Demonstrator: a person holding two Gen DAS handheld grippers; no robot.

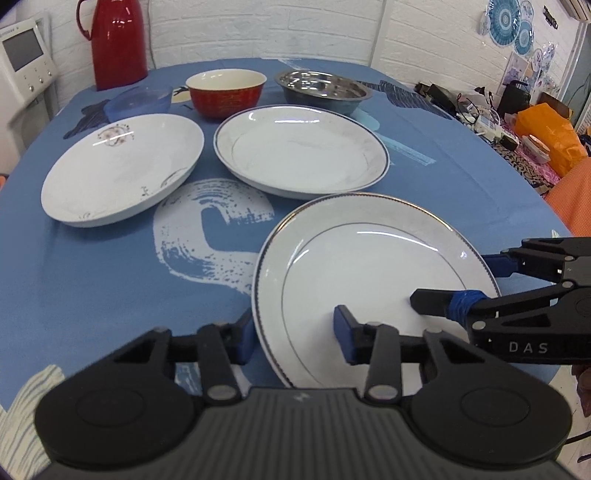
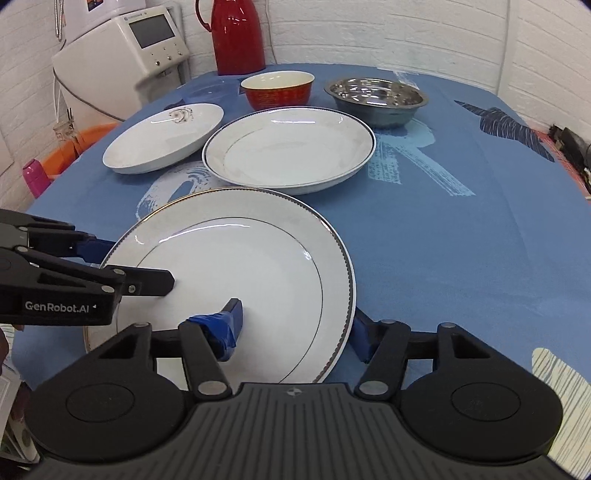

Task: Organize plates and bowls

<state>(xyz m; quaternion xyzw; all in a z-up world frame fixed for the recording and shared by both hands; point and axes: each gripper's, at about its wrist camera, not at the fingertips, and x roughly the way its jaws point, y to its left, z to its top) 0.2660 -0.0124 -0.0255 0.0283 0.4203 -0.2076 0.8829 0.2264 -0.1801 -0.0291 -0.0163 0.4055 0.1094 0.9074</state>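
A white gold-rimmed plate (image 1: pixel 369 266) (image 2: pixel 236 266) lies nearest on the blue tablecloth. My left gripper (image 1: pixel 293 334) (image 2: pixel 138 264) is open and straddles the plate's left rim, one finger over the well and one outside. On the opposite rim my right gripper (image 2: pixel 295 332) (image 1: pixel 454 282) stands the same way, also open. Behind are a blue-rimmed white plate (image 1: pixel 301 151) (image 2: pixel 288 147), a floral deep plate (image 1: pixel 122 166) (image 2: pixel 162 136), a red bowl (image 1: pixel 225 92) (image 2: pixel 277 90) and a steel bowl (image 1: pixel 323 90) (image 2: pixel 376 98).
A clear blue container (image 1: pixel 140 99) and a red thermos (image 1: pixel 118 40) (image 2: pixel 238 33) stand at the back of the round table (image 1: pixel 92 277). A white appliance (image 2: pixel 122 55) is beyond the left edge. Clutter and an orange bag (image 1: pixel 546 129) sit past the right edge.
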